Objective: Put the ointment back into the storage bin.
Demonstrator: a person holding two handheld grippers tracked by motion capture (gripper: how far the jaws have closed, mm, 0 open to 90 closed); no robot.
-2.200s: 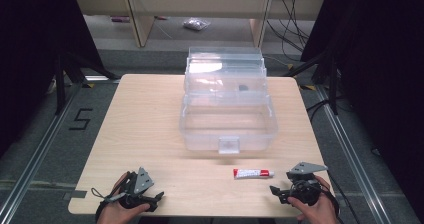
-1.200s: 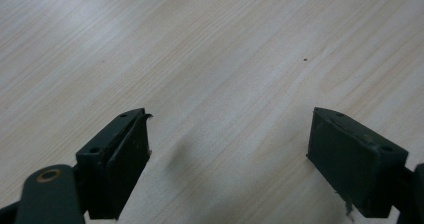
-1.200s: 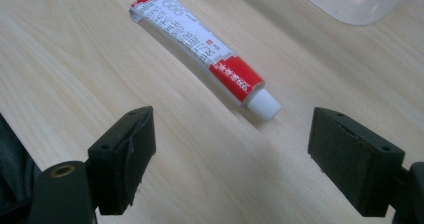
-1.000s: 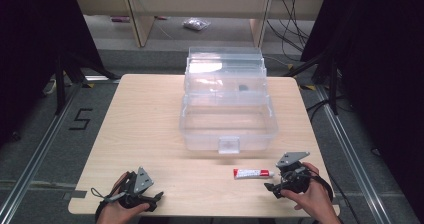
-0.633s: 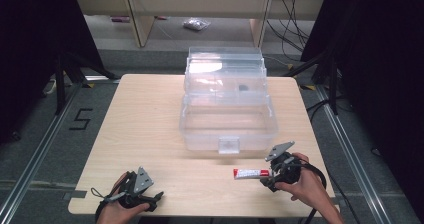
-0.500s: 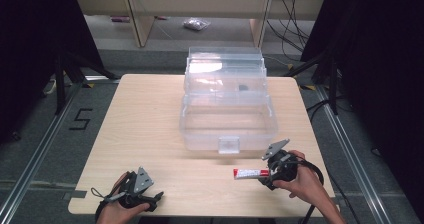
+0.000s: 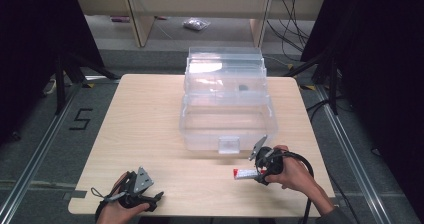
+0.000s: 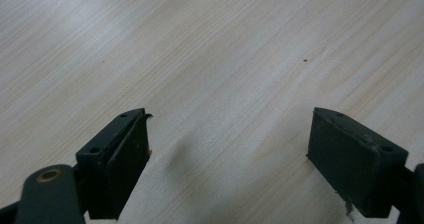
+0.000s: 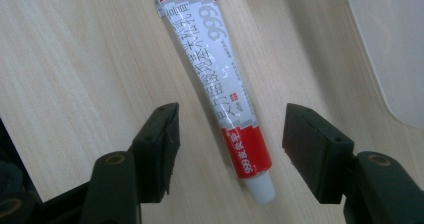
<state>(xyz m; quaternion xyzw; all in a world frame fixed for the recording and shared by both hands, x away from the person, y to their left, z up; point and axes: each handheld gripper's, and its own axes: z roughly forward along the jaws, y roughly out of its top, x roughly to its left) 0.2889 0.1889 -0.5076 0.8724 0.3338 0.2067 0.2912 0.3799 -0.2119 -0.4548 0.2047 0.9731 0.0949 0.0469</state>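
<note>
The tube (image 9: 216,79), red and white with a white cap, lies flat on the worktop (image 7: 150,114) just in front of the clear plastic box (image 7: 227,109), toward its right corner; the right tongs (image 9: 227,149) straddle the tube's cap end, their jaws having just been closing, with gaps left on both sides and no pad touching it. It looks light, soft-walled and likely to dent under a hard squeeze, perhaps slippery on its glossy skin; the firmer shoulder near the cap seems the best place to grip. The left tongs (image 8: 227,154) stand wide apart over bare wood, well left of the box's front.
</note>
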